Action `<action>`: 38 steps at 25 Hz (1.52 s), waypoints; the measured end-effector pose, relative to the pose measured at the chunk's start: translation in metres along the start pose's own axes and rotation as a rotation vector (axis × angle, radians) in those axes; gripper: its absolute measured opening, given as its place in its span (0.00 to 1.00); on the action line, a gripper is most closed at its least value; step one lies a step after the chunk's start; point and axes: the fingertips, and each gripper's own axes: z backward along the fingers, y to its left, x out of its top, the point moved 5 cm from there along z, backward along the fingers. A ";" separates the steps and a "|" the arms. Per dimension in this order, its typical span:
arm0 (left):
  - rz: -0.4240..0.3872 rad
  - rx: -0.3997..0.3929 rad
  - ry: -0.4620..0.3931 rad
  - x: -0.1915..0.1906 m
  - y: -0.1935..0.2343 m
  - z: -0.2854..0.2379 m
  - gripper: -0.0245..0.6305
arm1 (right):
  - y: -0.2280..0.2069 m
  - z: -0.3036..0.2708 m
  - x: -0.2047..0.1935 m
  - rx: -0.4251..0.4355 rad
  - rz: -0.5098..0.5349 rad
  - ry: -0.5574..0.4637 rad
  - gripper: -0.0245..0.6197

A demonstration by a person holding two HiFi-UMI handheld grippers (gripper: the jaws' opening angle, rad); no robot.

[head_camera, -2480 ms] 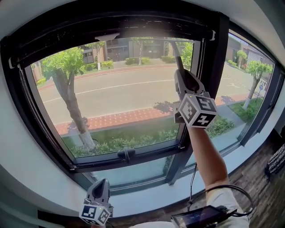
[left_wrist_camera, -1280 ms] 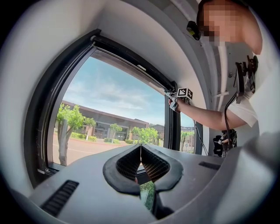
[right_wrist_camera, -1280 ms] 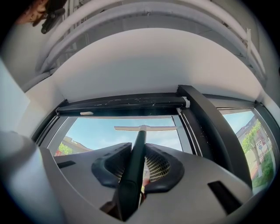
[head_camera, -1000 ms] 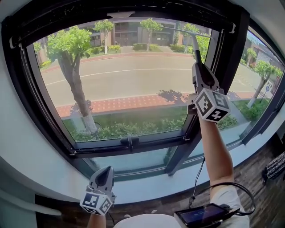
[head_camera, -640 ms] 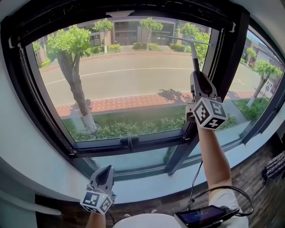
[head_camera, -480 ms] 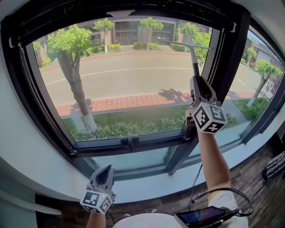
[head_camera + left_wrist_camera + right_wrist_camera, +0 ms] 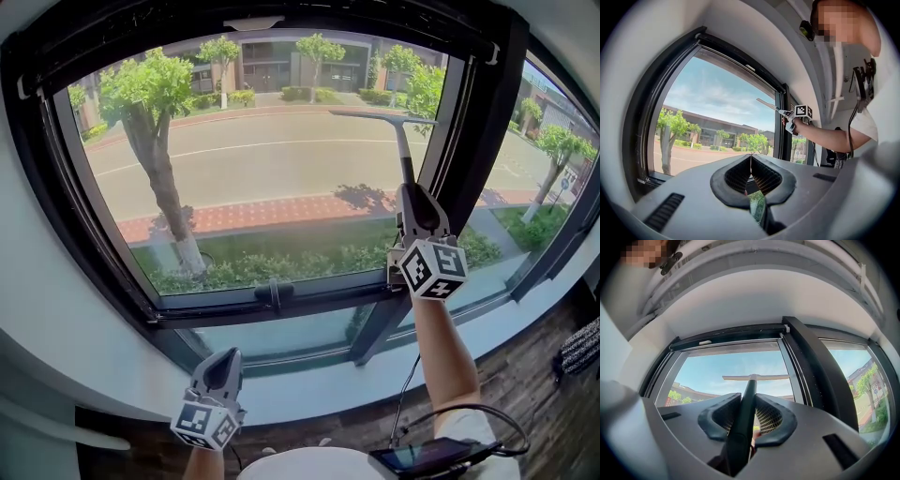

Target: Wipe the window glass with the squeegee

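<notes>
The squeegee (image 7: 402,150) is clamped by its handle in the right gripper (image 7: 410,192), blade at the upper right of the window glass (image 7: 262,178). The left gripper (image 7: 218,364) is held below the glass, jaws together, empty

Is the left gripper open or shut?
Shut. In the left gripper view the two jaws of the left gripper meet along a thin line, with nothing between them.
</notes>
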 end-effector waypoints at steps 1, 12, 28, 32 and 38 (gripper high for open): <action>0.001 -0.001 0.002 -0.001 -0.001 0.000 0.07 | 0.000 0.003 -0.003 0.000 0.000 0.006 0.20; 0.017 -0.006 0.018 -0.008 -0.006 0.003 0.07 | 0.003 0.030 -0.043 -0.007 -0.001 0.077 0.20; 0.027 -0.017 0.032 -0.012 -0.010 0.004 0.07 | 0.007 0.065 -0.095 -0.011 -0.014 0.185 0.20; 0.027 -0.018 0.038 -0.013 -0.011 0.004 0.07 | 0.006 0.072 -0.104 -0.013 -0.015 0.206 0.20; 0.029 -0.018 0.046 -0.015 -0.013 0.005 0.07 | 0.006 0.082 -0.120 -0.017 -0.016 0.242 0.20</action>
